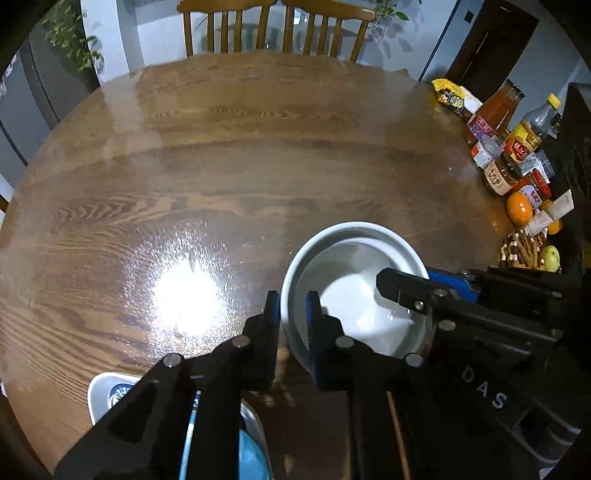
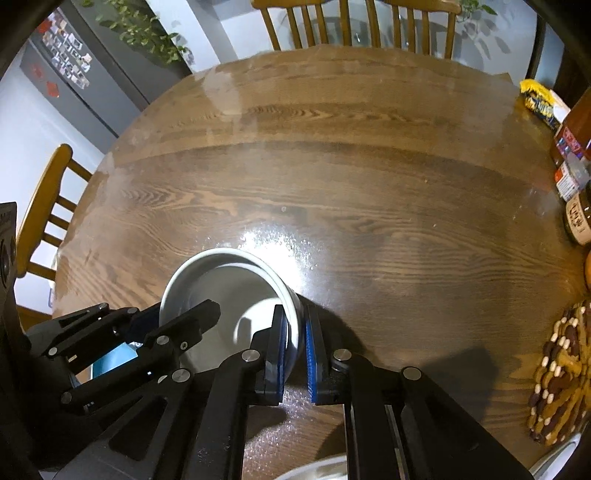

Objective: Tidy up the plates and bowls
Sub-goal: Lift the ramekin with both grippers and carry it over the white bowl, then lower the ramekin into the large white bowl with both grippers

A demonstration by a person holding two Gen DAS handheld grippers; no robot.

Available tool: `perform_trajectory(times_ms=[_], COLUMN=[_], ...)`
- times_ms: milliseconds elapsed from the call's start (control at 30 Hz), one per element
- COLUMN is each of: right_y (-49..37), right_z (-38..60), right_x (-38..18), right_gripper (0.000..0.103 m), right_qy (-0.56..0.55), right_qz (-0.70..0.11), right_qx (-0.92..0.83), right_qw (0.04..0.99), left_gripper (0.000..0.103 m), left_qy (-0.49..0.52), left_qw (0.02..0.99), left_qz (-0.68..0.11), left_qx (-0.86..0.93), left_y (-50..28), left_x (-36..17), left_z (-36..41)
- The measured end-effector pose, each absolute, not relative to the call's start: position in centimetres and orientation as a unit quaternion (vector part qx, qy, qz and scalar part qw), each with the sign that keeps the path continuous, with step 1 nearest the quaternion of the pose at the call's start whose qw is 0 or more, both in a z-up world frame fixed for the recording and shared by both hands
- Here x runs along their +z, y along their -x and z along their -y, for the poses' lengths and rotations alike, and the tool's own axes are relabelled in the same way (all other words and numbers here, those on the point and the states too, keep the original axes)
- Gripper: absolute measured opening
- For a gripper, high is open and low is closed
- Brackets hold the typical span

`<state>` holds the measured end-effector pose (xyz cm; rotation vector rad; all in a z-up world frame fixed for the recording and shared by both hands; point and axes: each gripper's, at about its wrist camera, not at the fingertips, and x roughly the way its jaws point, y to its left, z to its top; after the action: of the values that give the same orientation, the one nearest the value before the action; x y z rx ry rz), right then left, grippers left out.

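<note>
A white bowl [image 1: 351, 266] is held over the round wooden table [image 1: 221, 147] by both grippers. My left gripper [image 1: 292, 317] is shut on its left rim, one finger inside and one outside. My right gripper [image 2: 294, 343] is shut on the right rim of the same bowl [image 2: 221, 280]. The right gripper also shows in the left wrist view [image 1: 406, 291], and the left gripper in the right wrist view [image 2: 177, 317]. A white dish with a blue pattern [image 1: 107, 395] and a blue plate [image 1: 251, 454] lie below the left gripper, partly hidden.
Bottles, jars and snack packs [image 1: 509, 147], an orange [image 1: 519, 208] and a beaded trivet [image 2: 565, 373] crowd the table's right edge. Wooden chairs [image 1: 273, 29] stand at the far side, another chair [image 2: 48, 206] at the left. A white rim [image 2: 317, 472] shows at the near edge.
</note>
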<state>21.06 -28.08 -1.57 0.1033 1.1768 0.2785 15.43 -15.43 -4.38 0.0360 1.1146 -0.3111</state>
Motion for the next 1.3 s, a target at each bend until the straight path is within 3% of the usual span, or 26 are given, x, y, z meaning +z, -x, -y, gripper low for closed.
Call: perform_trajectory(times_ms=[900, 1300], right_y=[-11.9, -7.6], right_z=[34.5, 38.1], right_x=[4.5, 2.8], right_gripper=[0.011, 0.011], right_qy=[-0.063, -0.069], right_qz=[-0.496, -0.523], right_qx=[0.103, 0.088], right_qw=[0.86, 0.845], left_gripper=[0.011, 0.011], left_qy=[-0.065, -0.068], left_qw=[0.864, 0.844], left_qz=[-0.463, -0.492], left_qx=[-0.186, -0.2], left_y=[-6.4, -2.5], left_x=[1.6, -0.5], left_z=[21.4, 24.5])
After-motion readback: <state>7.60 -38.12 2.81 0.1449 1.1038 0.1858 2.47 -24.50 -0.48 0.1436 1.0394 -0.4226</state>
